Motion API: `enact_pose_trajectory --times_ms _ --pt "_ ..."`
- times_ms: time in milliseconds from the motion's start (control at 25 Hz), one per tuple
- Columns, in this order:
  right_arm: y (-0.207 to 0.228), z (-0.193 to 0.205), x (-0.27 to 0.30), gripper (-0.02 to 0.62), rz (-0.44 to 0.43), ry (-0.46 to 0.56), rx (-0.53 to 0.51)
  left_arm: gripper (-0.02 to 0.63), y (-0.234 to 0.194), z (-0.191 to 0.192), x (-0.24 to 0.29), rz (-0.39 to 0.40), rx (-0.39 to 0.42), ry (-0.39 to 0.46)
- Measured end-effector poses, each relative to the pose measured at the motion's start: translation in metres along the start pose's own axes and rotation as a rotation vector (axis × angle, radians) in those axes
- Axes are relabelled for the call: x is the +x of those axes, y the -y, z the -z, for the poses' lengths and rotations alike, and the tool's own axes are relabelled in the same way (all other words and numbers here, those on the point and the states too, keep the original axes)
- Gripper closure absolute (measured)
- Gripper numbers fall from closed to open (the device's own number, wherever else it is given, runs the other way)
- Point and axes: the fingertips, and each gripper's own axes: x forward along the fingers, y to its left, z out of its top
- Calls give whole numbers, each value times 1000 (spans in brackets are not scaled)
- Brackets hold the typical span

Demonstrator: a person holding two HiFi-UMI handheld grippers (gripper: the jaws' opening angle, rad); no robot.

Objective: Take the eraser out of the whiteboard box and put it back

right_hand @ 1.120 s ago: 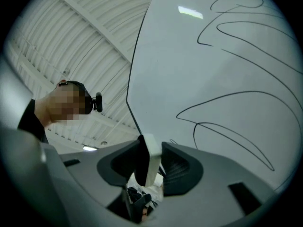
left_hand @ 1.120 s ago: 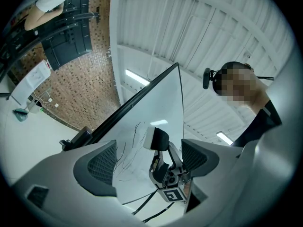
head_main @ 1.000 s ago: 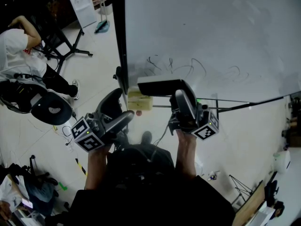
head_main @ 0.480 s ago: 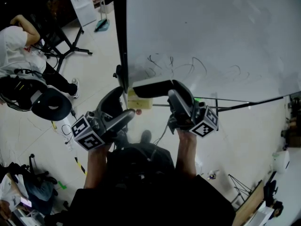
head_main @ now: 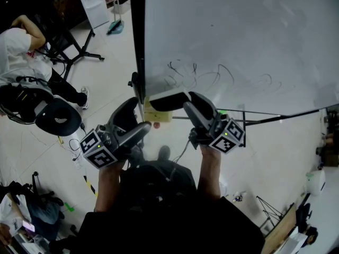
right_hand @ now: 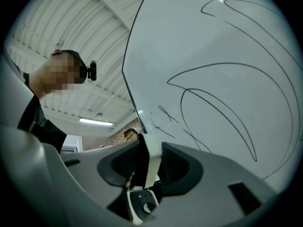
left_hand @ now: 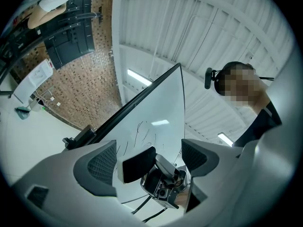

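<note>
Closest to us, two bare forearms [head_main: 108, 187] reach forward, each hand carrying a grey two-jaw gripper with a marker cube. Our left gripper [head_main: 140, 115] waits with its tongs spread wide and nothing between the pads. Our right gripper [head_main: 188, 100] is clenched on the slim rectangular eraser [head_main: 168, 99], black felt with a white plastic back, held edge-on. Since a second ago that eraser has sunk and slid left, so its end now sits at the mouth of the small pale yellow box [head_main: 158, 115] fixed at the lower corner of the large white whiteboard [head_main: 238, 36]; we cannot tell if they touch. We judge the return nearly done, with lowering in and letting go remaining. Beyond, dark marker scribbles [head_main: 196, 75] cross the board.
</note>
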Motion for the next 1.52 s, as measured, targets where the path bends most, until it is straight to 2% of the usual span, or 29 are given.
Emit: enact_pose_trajectory --times_ms 680,1520 --pt "17 50 4 433 57 -226 -110 179 -8 2 -4 -18 -24 -1" --pt "31 87 7 434 106 -391 -207 179 -13 5 -6 -30 -42 -2"
